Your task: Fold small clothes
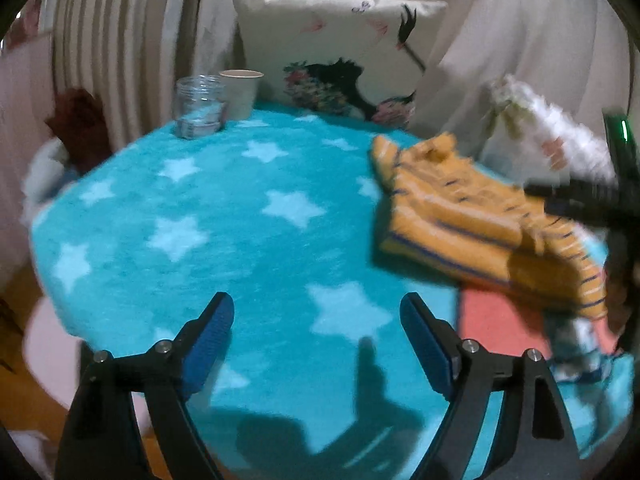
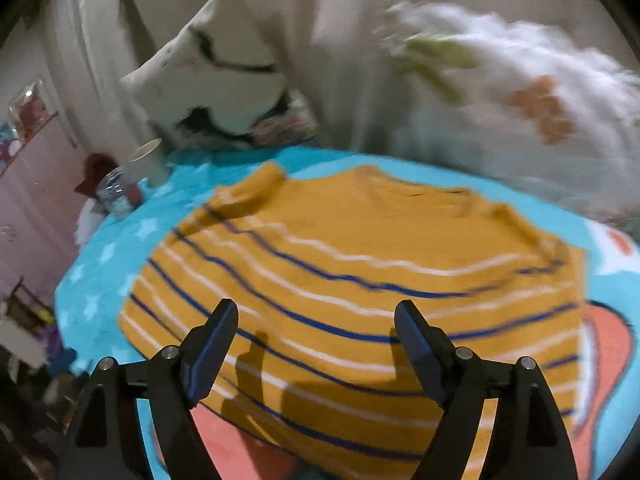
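1. While both of my grippers stand apart with nothing between their pads, the mustard striped shirt [image 2: 352, 280] lies spread just ahead of and below my right gripper [image 2: 316, 344], collar at the far side, hem nearest me. My left gripper [image 1: 316, 332] hangs over the bare star-patterned blanket [image 1: 200, 208], the shirt well off to its right.

2. Risk: my right gripper could close on the hem and pinch the fluffy blanket with it. A low approach into that deep pile would cause this, and the fold would then drag the blanket along.

3. Risk: a lopsided fold. My left gripper is far from the shirt, so if only the right one grabs, one side lifts and the cloth bunches.

4. Risk: a wide sweep of my left gripper toward its far left could knock the glass jar [image 1: 200, 108] or the paper cup [image 1: 240, 92] standing beyond it near the blanket's edge.

5. Both pictures are blurred, so I cannot judge exactly how close the pads are to the fabric.

6. From the right wrist I see the shirt's whole front, its blue and white stripes and both short sleeves. From the left wrist it looks rumpled and seen edge-on, with my other gripper's black frame over its right end.

7. Only the left wrist shows the printed cushion [image 1: 340, 48] face-on and the open blanket ahead where a fold could be laid.
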{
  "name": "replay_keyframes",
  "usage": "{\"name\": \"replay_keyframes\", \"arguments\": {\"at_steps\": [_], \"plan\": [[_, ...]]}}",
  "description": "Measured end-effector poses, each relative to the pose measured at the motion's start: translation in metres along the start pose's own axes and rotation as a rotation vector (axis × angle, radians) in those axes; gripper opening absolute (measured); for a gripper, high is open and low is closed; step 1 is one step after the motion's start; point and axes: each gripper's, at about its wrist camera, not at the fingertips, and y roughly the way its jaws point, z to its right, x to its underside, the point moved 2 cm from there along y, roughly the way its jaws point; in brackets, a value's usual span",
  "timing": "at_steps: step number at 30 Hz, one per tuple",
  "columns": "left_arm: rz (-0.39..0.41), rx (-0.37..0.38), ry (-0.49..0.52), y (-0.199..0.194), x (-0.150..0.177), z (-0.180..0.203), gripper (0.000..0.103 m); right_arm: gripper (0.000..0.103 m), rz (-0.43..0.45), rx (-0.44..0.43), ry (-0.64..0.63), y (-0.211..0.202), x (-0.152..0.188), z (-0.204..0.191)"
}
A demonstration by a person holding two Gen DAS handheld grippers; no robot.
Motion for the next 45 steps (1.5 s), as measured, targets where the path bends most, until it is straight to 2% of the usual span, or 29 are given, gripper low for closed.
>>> {"name": "replay_keyframes", "arguments": {"at_steps": [4, 8, 10, 14, 15, 18, 20, 21, 22, 23, 25, 30, 34, 40, 42, 45], "plan": [[-0.020, -0.021, 0.009, 0.002, 0.012, -0.015, 0.084, 0.085, -0.063, -0.113, 0.035, 0.036, -0.016, -0.034], [-0.013, -0.051, 0.000, 0.001, 0.017, -0.030, 0.084, 0.086, -0.088, -0.116, -0.008, 0.074, -0.034, -0.070], [-0.009, -0.055, -0.009, 0.001, 0.017, -0.037, 0.084, 0.090, -0.123, -0.082, -0.040, 0.099, -0.042, -0.087], [-0.027, -0.039, -0.033, 0.006, 0.017, -0.047, 0.084, 0.094, -0.190, 0.049, -0.140, 0.138, -0.047, -0.115], [-0.028, -0.041, -0.031, 0.006, 0.017, -0.048, 0.084, 0.094, -0.208, 0.131, -0.190, 0.148, -0.044, -0.124], [-0.027, -0.044, -0.023, 0.006, 0.018, -0.049, 0.084, 0.092, -0.196, 0.282, -0.332, 0.159, -0.033, -0.140], [-0.034, -0.042, -0.026, 0.008, 0.017, -0.047, 0.084, 0.080, -0.162, 0.292, -0.369, 0.155, -0.029, -0.146], [-0.037, -0.040, -0.028, 0.008, 0.018, -0.046, 0.084, 0.059, -0.152, 0.298, -0.378, 0.151, -0.028, -0.148], [-0.040, -0.038, -0.030, 0.008, 0.017, -0.045, 0.084, 0.044, -0.143, 0.318, -0.388, 0.150, -0.028, -0.149], [-0.041, -0.033, -0.029, 0.006, 0.017, -0.043, 0.084, 0.041, -0.133, 0.334, -0.395, 0.147, -0.027, -0.149], [-0.035, -0.016, -0.018, 0.000, 0.016, -0.036, 0.084, 0.023, -0.113, 0.298, -0.356, 0.137, -0.030, -0.141], [-0.023, 0.003, 0.014, -0.015, 0.010, -0.014, 0.084, 0.017, -0.043, 0.139, -0.189, 0.100, -0.046, -0.109], [-0.021, 0.029, 0.030, -0.022, 0.006, 0.010, 0.084, 0.017, 0.057, 0.056, -0.043, 0.037, -0.051, -0.046], [-0.062, 0.124, 0.049, -0.019, 0.004, 0.057, 0.084, 0.016, 0.193, 0.083, 0.180, -0.059, -0.027, 0.086], [-0.071, 0.147, 0.063, -0.016, 0.003, 0.075, 0.084, 0.017, 0.200, 0.120, 0.238, -0.076, -0.011, 0.124], [-0.095, 0.182, 0.091, -0.012, 0.004, 0.100, 0.084, 0.018, 0.145, 0.128, 0.348, -0.077, 0.025, 0.187]]}}
